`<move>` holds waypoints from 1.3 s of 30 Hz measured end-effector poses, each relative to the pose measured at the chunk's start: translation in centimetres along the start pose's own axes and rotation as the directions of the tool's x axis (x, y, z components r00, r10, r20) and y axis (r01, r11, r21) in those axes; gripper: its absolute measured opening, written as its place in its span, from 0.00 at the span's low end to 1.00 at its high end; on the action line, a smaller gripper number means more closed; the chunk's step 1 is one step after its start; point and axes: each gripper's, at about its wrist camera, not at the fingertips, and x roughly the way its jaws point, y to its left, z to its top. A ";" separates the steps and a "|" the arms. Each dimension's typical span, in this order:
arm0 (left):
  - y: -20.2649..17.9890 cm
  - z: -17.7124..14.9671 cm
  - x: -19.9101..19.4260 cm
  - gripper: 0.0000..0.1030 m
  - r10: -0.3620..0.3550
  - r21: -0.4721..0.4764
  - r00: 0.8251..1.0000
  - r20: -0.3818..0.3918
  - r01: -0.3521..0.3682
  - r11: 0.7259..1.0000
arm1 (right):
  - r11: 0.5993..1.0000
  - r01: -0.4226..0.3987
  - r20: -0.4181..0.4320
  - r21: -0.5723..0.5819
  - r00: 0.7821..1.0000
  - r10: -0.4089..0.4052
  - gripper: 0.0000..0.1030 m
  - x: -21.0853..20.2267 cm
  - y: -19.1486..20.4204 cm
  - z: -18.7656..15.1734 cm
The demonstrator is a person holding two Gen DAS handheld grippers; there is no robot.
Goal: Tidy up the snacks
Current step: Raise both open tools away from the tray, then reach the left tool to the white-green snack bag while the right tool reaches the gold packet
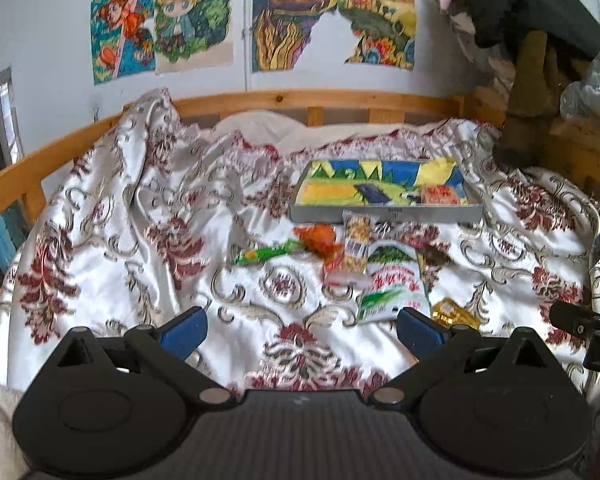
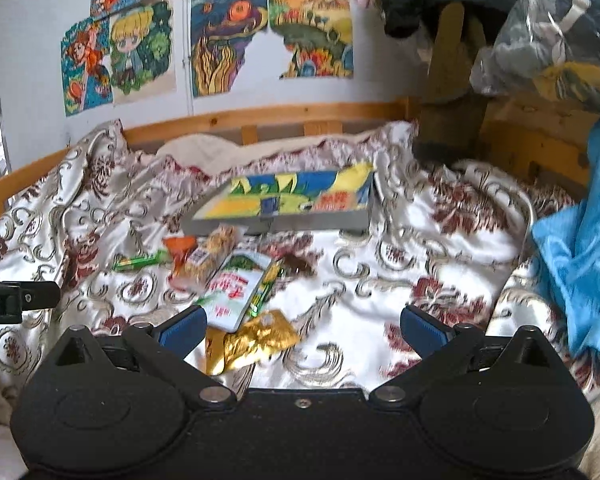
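Observation:
Several snack packs lie on the patterned bedspread: a green stick pack, an orange pack, a yellow patterned bar, a white-and-green bag and a gold pack. A shallow grey tray with a colourful lining sits just behind them. My left gripper is open and empty, in front of the snacks. My right gripper is open and empty, with the gold pack near its left finger. The white-and-green bag and the tray lie beyond.
A wooden bed rail runs along the back, with drawings on the wall above. Dark clothing and a wooden post stand at the right. A blue cloth lies on the right of the bed. The right gripper's tip shows in the left wrist view.

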 end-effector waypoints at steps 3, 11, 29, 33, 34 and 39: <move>0.5 -0.1 0.3 1.00 -0.007 -0.015 0.999 -0.053 0.006 1.000 | 1.000 0.000 -0.045 -0.002 0.999 0.000 0.99 0.3 0.2 -0.3; 1.2 0.6 2.1 1.00 -0.058 -0.043 0.982 -0.178 0.051 0.998 | 0.999 -0.020 -0.110 -0.046 0.994 0.015 0.99 1.3 1.1 -0.6; 0.4 3.3 7.7 1.00 -0.086 0.010 0.955 -0.285 0.093 0.996 | 0.983 -0.156 -0.292 -0.101 0.949 0.121 0.99 5.8 2.5 0.3; 0.3 4.2 9.4 0.99 -0.125 0.012 0.951 -0.283 0.134 0.991 | 0.973 -0.221 -0.335 -0.062 0.923 0.189 0.99 8.0 2.2 1.2; 0.3 4.5 9.9 0.99 -0.138 0.014 0.951 -0.278 0.147 0.989 | 0.970 -0.236 -0.335 -0.057 0.920 0.205 0.99 8.5 2.2 1.4; -0.6 5.5 12.9 0.99 -0.193 0.000 0.935 -0.297 0.202 0.979 | 0.952 -0.297 -0.340 -0.072 0.905 0.256 0.99 11.3 2.6 2.2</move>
